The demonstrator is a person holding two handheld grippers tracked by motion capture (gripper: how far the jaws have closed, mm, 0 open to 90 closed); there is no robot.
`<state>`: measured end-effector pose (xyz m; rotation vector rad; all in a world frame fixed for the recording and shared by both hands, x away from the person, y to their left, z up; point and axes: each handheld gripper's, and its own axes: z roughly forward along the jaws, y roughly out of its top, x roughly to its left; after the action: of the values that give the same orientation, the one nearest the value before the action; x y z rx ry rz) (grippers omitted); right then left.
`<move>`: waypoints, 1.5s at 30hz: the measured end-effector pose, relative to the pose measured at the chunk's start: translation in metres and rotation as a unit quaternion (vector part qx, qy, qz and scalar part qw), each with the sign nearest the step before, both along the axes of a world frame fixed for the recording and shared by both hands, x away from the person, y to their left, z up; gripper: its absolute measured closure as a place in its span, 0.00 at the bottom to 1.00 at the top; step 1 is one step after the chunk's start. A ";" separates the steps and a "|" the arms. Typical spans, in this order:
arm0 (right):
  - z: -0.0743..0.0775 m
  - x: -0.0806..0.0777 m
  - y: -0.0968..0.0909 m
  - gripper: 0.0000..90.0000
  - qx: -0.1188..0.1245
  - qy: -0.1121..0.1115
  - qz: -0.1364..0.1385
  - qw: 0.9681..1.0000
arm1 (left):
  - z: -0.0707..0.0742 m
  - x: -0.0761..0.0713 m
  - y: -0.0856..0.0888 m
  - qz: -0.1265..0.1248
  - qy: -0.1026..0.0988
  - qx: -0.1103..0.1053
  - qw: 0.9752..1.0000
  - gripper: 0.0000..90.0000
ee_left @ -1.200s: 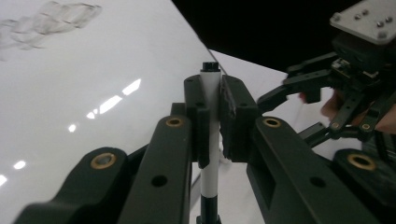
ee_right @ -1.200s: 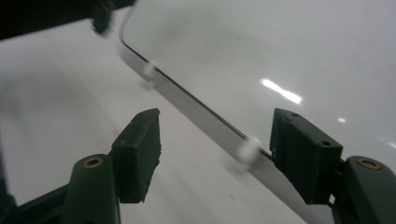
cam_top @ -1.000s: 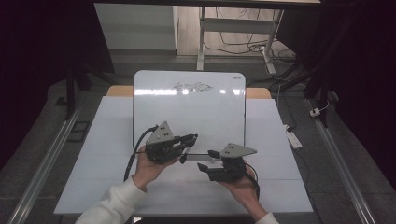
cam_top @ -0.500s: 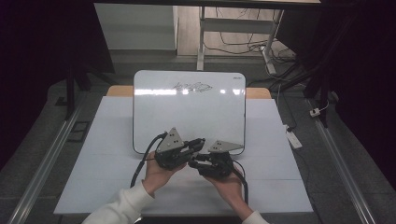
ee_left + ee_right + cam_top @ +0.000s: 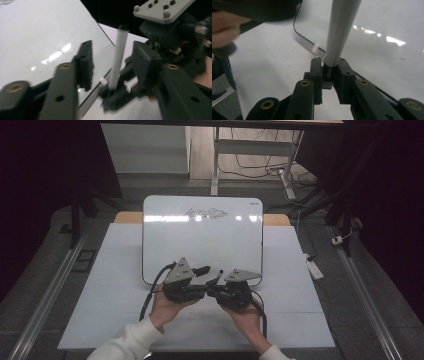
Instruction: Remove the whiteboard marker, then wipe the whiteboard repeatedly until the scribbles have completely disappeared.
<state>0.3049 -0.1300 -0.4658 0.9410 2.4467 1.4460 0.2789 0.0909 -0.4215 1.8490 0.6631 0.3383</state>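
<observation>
The marker (image 5: 342,30) stands between the two grippers, just above the near edge of the whiteboard (image 5: 200,240), its lower end clamped in the jaws of the right gripper (image 5: 329,71), which have just been closing on it. In the left gripper view the white barrel (image 5: 119,57) rises in the gap between the left gripper's (image 5: 111,62) jaws, which have just been opening and now stand apart on either side, neither pad pressing on it. This reads as a handover: the marker passes from the left gripper to the right, probably so that the right one can write or pull a cap free, though I cannot tell which end bears the cap.

The whiteboard lies flat on the white table (image 5: 100,285) with a scribble (image 5: 205,213) near its far edge, well apart from the grippers.

A second ago the grippers were a little apart, the right one with its jaws wide. Half a second ago they had drawn together. Now they meet over the near rim of the whiteboard, and the grip on the marker has changed sides.
</observation>
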 end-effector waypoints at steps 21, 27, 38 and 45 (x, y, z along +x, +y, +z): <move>0.036 0.035 -0.038 0.86 0.050 -0.113 -0.042 0.991 | -0.079 -0.044 0.143 0.094 0.138 0.038 0.985 0.34; 0.057 0.073 -0.031 0.86 0.053 -0.178 -0.089 0.979 | -0.084 -0.045 0.146 0.098 0.132 0.039 0.986 0.33; 0.078 0.141 -0.001 0.86 0.031 -0.213 -0.139 0.967 | -0.084 -0.047 0.150 0.101 0.119 0.043 0.987 0.33; 0.086 0.167 0.006 0.86 0.024 -0.219 -0.168 0.961 | -0.083 -0.047 0.152 0.107 0.116 0.039 0.987 0.33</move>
<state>0.4723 -0.1239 -0.3800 0.8775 1.8432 1.4136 0.2318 0.2426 -0.5045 1.9125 1.0249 0.2931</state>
